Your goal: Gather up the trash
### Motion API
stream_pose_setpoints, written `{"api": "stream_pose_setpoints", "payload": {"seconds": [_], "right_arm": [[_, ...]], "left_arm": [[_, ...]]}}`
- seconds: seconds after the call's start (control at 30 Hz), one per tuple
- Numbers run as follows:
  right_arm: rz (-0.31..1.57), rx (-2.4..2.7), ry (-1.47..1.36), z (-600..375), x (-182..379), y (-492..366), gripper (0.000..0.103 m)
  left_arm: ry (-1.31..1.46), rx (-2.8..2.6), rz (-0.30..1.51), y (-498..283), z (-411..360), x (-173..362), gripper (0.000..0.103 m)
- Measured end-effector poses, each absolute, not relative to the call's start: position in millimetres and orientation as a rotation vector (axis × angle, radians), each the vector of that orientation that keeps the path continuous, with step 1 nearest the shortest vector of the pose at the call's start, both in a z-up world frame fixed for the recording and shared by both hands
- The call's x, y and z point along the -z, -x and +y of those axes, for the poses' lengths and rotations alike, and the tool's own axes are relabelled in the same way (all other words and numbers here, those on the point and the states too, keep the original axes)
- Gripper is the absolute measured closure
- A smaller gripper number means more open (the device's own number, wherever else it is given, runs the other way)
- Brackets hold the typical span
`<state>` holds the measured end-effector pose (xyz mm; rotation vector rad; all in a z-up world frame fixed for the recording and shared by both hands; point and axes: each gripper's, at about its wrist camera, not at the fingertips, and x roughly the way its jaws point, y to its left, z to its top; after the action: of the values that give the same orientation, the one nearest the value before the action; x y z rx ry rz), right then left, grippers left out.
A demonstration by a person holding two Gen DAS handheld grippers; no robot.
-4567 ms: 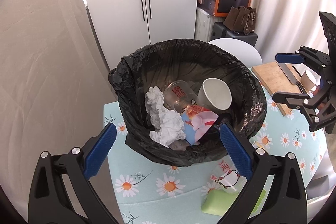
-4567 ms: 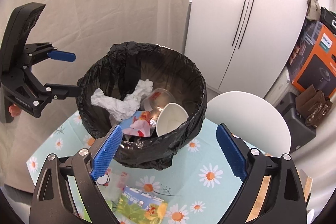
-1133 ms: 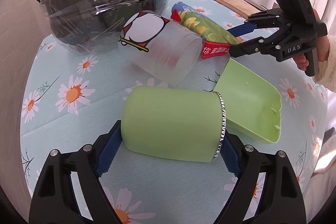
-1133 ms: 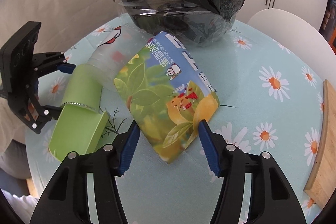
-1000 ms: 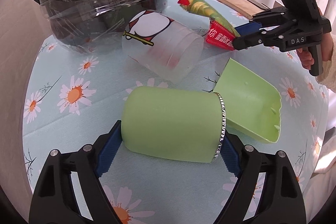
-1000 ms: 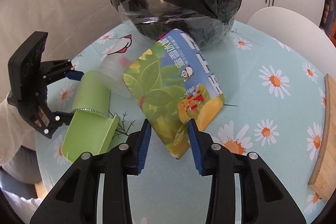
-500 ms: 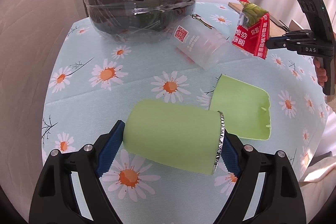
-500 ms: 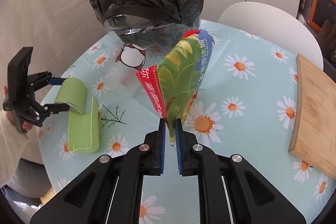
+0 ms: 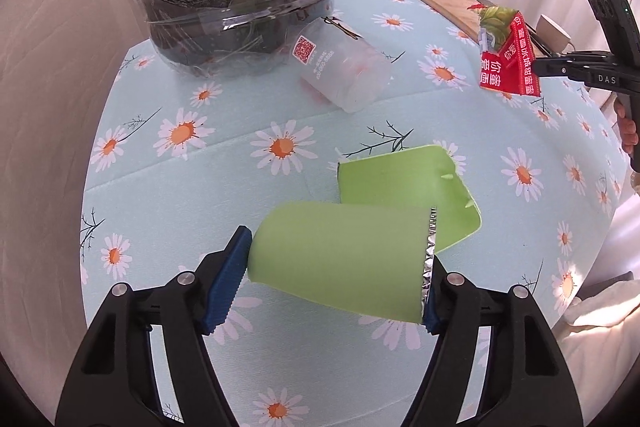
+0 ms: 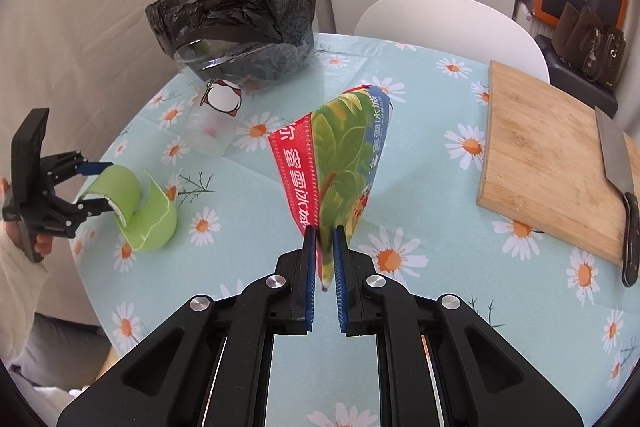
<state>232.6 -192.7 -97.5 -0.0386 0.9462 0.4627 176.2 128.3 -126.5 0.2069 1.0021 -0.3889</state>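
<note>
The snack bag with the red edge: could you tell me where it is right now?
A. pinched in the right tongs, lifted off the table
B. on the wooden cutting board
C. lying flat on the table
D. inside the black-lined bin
A: the right tongs are shut on the lower tip of the snack bag, which stands up clear of the tablecloth.

1. My left gripper (image 9: 336, 287) has a black plastic frame with triangular cut-outs and round silver screws at the linkage joints.
2. Its fingers (image 9: 226, 287) carry ribbed blue pads.
3. My right gripper (image 10: 322, 267) matches: black frame, silver screws, blue ribbed pads.
4. The housing is marked "DAS" in white.
5. I wear a cream sleeve (image 10: 16, 267).
</note>
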Motion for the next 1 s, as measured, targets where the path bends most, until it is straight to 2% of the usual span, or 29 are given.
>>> {"api": "stream_pose_setpoints", "payload": {"seconds": [0.07,0.1,0.13,0.2,0.27,0.33,0.43,0.53,0.57,0.6,0.63,0.67,0.8,1.0], "right_arm": [[0.939,-0.454,0.018,-200.9,97.1,-225.9,0.095],[0.941,-0.458,0.000,-204.6,97.3,-223.7,0.095],[0.939,-0.463,-0.018,-207.9,97.9,-221.0,0.095],[0.943,-0.472,-0.052,-214.6,99.1,-215.5,0.095],[0.945,-0.469,-0.058,-218.6,101.4,-210.5,0.095],[0.949,-0.470,-0.072,-221.7,103.9,-206.8,0.095],[0.961,-0.475,-0.095,-223.2,109.1,-203.4,0.095],[0.981,-0.463,-0.085,-219.9,113.4,-200.7,0.095],[0.984,-0.456,-0.084,-219.0,114.2,-200.1,0.095],[0.987,-0.446,-0.086,-217.6,114.6,-199.7,0.095],[0.988,-0.436,-0.090,-216.9,114.7,-199.1,0.095],[0.989,-0.425,-0.096,-216.1,114.7,-198.6,0.095],[1.014,-0.376,-0.110,-207.5,113.7,-198.8,0.095],[1.042,-0.312,-0.131,-191.1,114.2,-194.1,0.095]], "left_arm": [[-0.206,0.390,1.003,-174.7,126.7,122.1,0.037],[-0.205,0.393,1.008,-173.5,126.3,119.7,0.052],[-0.203,0.397,1.016,-173.4,125.9,118.1,0.062],[-0.212,0.388,1.028,-173.7,125.1,117.4,0.062],[-0.228,0.384,1.045,-174.0,123.5,120.3,0.068],[-0.240,0.386,1.062,-174.4,122.8,124.6,0.081],[-0.258,0.390,1.077,-174.2,123.5,130.2,0.087],[-0.250,0.395,1.084,-175.9,128.3,131.6,0.087],[-0.247,0.395,1.079,-176.7,130.1,130.7,0.085],[-0.247,0.391,1.065,-177.7,132.1,129.2,0.064],[-0.243,0.401,1.050,-178.8,134.4,127.4,0.038],[-0.236,0.415,1.039,-180.8,136.7,126.0,0.030],[-0.217,0.455,1.065,-198.1,143.1,128.6,0.016],[-0.132,0.549,1.087,-219.8,141.3,127.5,0.012]]}}
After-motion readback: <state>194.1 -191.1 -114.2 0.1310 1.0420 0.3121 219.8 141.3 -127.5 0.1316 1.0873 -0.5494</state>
